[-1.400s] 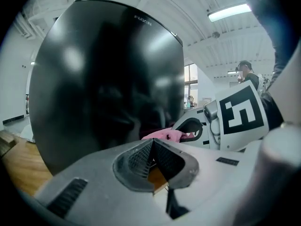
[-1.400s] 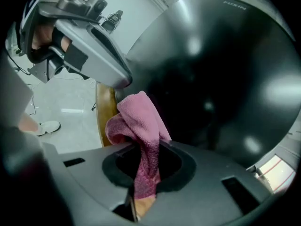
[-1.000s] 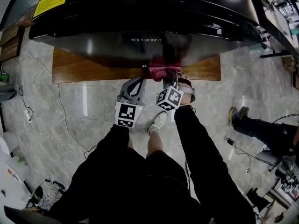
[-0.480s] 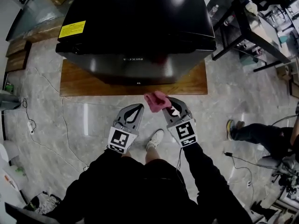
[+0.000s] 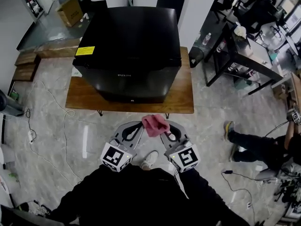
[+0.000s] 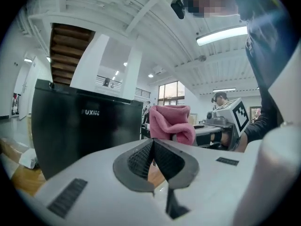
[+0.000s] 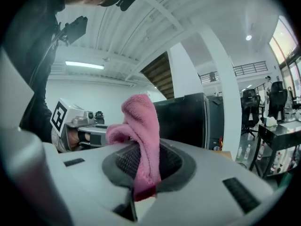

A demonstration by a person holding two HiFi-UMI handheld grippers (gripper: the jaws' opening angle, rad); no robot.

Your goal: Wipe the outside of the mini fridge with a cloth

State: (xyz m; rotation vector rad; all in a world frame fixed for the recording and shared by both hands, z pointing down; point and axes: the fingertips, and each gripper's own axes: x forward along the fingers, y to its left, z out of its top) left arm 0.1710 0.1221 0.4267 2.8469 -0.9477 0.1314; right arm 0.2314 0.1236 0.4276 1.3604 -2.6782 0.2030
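Observation:
The black mini fridge (image 5: pixel 128 51) stands on a low wooden platform (image 5: pixel 181 100) ahead of me; it also fills the left of the left gripper view (image 6: pixel 80 126) and the middle of the right gripper view (image 7: pixel 188 119). My right gripper (image 5: pixel 164 128) is shut on a pink cloth (image 5: pixel 155 124), which bunches up above its jaws (image 7: pixel 141 135). My left gripper (image 5: pixel 133 128) is shut with nothing in it, close to the left of the cloth (image 6: pixel 171 121). Both grippers hang apart from the fridge, in front of the platform's near edge.
The floor is marble tile with cables (image 5: pixel 30 121) at the left. A black desk (image 5: pixel 235 46) with chairs stands at the right. A seated person's leg and shoe (image 5: pixel 235 131) reach in from the right. A cardboard box (image 5: pixel 70 11) sits at the back left.
The view has pulled well back from the fridge. Both grippers and the pink cloth have come away from the fridge's front and now hang over the floor.

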